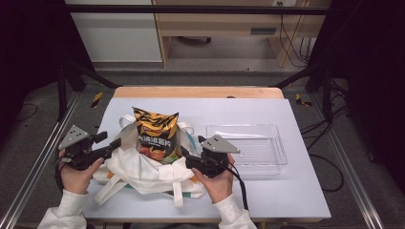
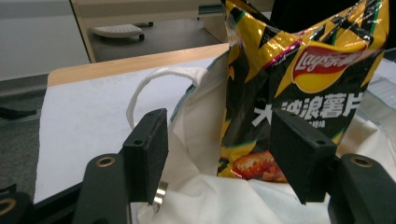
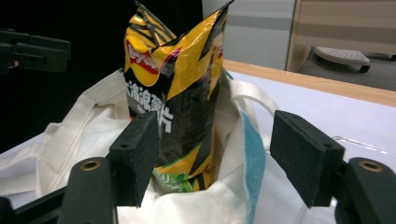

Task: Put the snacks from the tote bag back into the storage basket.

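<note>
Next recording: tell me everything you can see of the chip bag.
The chip bag is glossy foil, black and gold with orange zigzags, a red and yellow Lay's logo, white characters and a picture of chips low on the front. It stands upright, slightly crumpled, its crimped top sealed as far as shows. Its lower part sits inside the white cloth tote bag, whose fabric wraps round it. The left gripper and right gripper flank it with jaws open, not pressing it.

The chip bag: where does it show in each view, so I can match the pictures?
High view: chip bag upright in the white tote bag, table centre-left.
Left gripper view: upper right, beyond the tongs.
Right gripper view: centre.
Shared landmark: the tote's white handle.
</note>
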The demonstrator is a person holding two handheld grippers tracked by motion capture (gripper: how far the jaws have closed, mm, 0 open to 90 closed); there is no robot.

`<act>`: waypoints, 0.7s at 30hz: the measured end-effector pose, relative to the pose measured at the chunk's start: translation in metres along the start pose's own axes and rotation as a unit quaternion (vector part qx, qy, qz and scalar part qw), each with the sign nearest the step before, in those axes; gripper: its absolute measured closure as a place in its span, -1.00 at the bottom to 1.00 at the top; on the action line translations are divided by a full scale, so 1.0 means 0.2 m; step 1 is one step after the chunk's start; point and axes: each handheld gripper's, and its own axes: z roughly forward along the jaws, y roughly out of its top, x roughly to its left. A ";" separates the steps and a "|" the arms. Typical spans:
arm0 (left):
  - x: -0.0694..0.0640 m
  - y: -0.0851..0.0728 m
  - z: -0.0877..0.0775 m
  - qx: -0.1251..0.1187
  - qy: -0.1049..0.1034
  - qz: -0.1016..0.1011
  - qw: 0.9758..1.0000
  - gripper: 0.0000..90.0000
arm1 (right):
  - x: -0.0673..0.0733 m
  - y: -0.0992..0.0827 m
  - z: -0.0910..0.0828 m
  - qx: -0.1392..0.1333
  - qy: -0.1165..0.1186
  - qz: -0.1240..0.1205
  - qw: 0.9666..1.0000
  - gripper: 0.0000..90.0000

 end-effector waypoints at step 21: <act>-0.10 0.14 0.17 -0.003 -0.027 0.011 1.000 -0.05 | 0.01 0.11 0.14 0.007 0.000 -0.006 1.000 -0.28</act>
